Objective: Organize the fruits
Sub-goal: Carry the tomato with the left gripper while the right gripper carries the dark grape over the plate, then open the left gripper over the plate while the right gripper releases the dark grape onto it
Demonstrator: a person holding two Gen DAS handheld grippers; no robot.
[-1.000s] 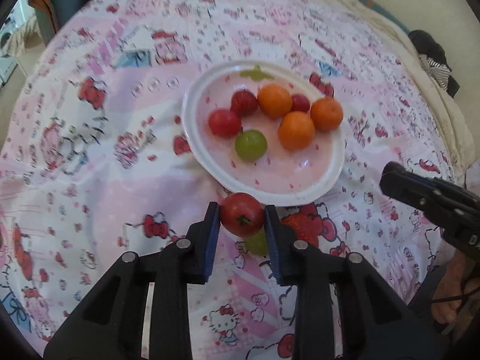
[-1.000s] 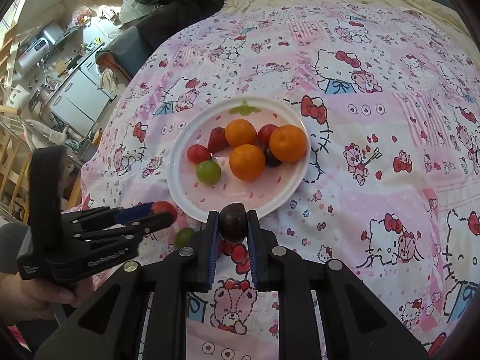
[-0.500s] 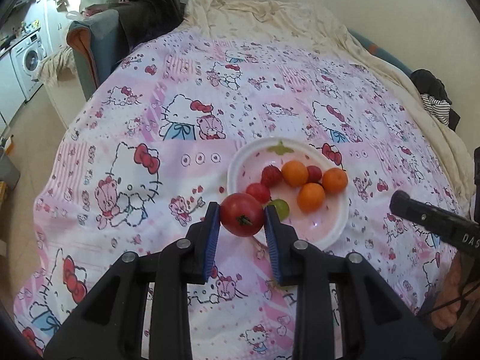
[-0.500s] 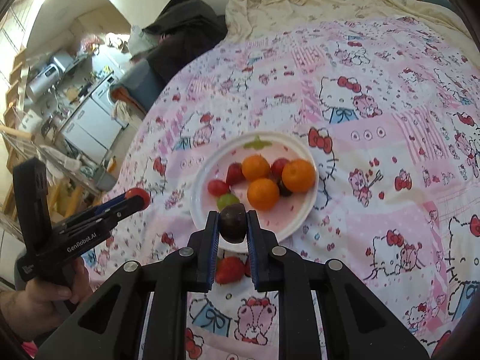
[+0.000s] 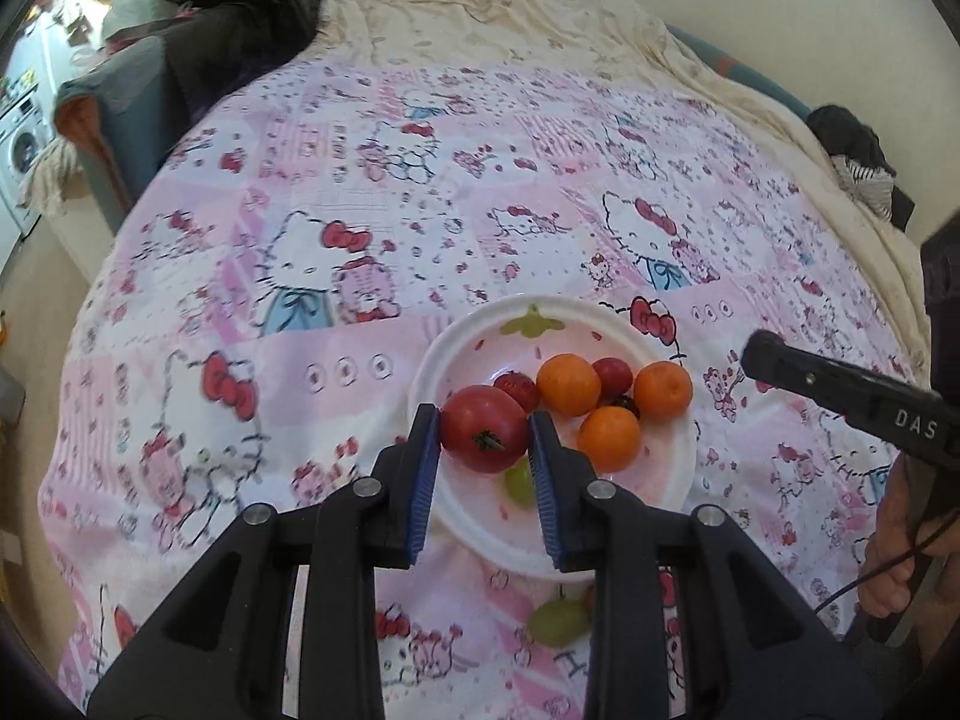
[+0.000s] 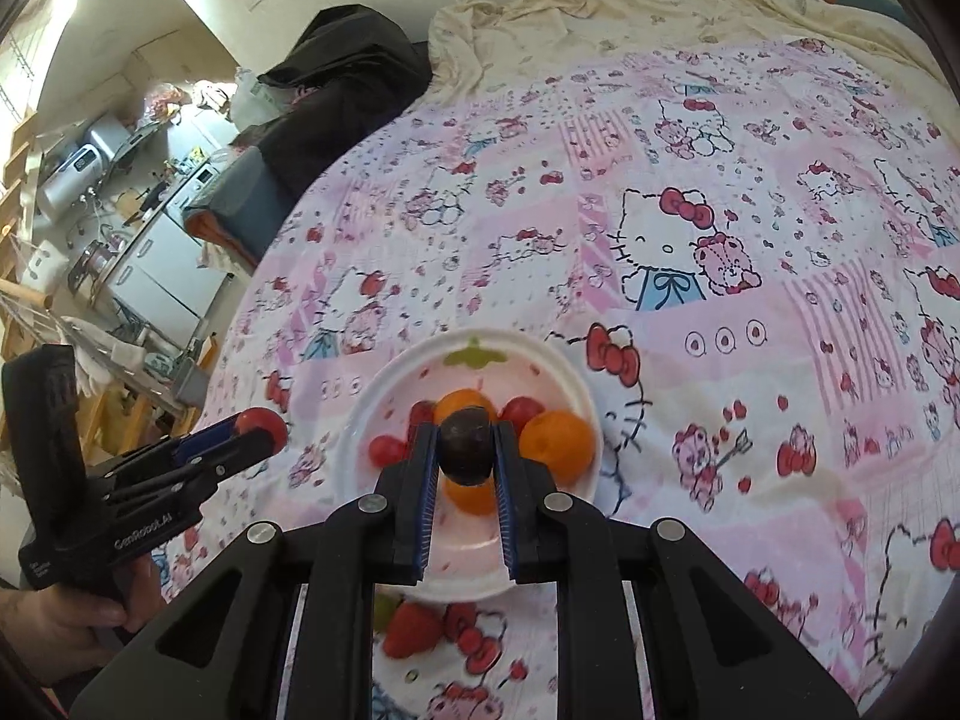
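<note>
Under you the pink cartoon-print sheet (image 5: pixel 420 228) covers the bed, and the white plate (image 5: pixel 678 468) sits on it, in line with both of your claws. Your left claw (image 5: pixel 485 438) is clamped on a red tomato (image 5: pixel 483 435); the blue pads press its two sides, its green stem faces the camera, and it shows over the plate's left part, just beside the fruit there. Your right claw (image 6: pixel 467 447) is closed on a dark plum (image 6: pixel 467 445), pinched at the fingertips and seen over the middle of the plate, in front of the oranges. On the plate lie three oranges (image 5: pixel 568 384), a strawberry (image 5: pixel 516 387), small red fruits and a green grape (image 5: pixel 519 482) partly hidden behind your left claw. Off the plate, on the sheet near its closer rim, lie another green grape (image 5: pixel 558 621) and a strawberry (image 6: pixel 413 629), both behind your claws' arms.
</note>
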